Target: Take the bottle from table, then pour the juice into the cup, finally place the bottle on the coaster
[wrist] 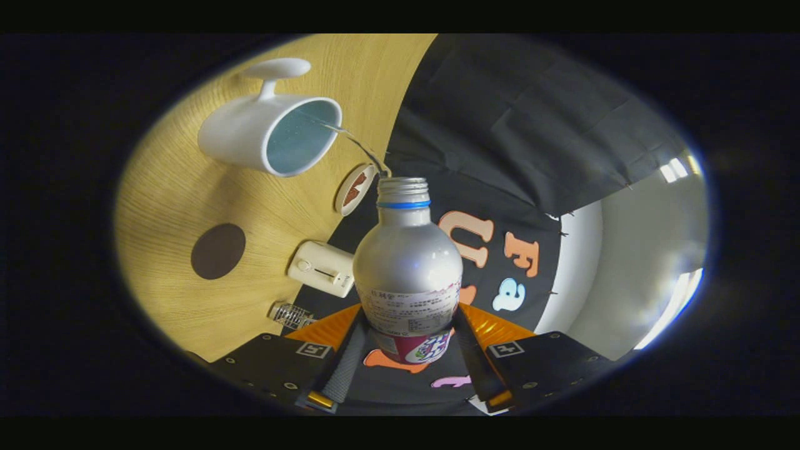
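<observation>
My gripper is shut on a silver bottle, both fingers pressing its labelled lower body. The bottle is tilted, its open threaded neck with a blue ring pointing toward a white mug on the wooden table. A thin clear stream runs from the bottle's mouth into the mug, whose pale blue inside faces me. A dark brown round coaster lies on the table, nearer to my left finger than the mug is.
A small round dish with something brown in it sits just beyond the bottle's mouth. A cream-coloured box-shaped device and a small clear ribbed object lie near the table's edge beside my left finger.
</observation>
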A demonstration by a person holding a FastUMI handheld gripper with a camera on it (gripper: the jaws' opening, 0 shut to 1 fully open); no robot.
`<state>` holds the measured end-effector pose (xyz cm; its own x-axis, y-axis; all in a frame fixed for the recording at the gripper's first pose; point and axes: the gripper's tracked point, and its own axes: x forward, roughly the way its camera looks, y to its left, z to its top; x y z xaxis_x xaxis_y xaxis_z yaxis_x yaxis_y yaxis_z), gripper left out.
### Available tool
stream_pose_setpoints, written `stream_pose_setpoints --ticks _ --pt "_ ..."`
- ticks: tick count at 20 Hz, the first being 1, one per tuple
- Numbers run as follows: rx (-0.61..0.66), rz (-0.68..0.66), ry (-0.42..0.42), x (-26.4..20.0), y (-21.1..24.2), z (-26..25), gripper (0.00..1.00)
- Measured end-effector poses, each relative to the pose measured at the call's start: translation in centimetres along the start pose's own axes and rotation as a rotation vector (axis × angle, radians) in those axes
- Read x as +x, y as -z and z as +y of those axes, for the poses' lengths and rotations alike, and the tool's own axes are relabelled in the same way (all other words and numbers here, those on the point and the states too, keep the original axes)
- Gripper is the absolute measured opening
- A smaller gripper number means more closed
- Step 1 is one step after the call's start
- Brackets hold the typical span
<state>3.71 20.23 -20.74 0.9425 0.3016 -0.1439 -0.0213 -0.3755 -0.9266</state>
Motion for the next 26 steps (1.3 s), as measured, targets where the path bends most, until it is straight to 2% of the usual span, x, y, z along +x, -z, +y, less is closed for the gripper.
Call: stream_pose_setpoints --ticks 13,26 --pt "-0.055 -0.022 0.015 1.1 -0.2 -0.7 0.76" --pt "-0.073 -0.066 -0.040 1.4 -2.6 2.3 0.76"
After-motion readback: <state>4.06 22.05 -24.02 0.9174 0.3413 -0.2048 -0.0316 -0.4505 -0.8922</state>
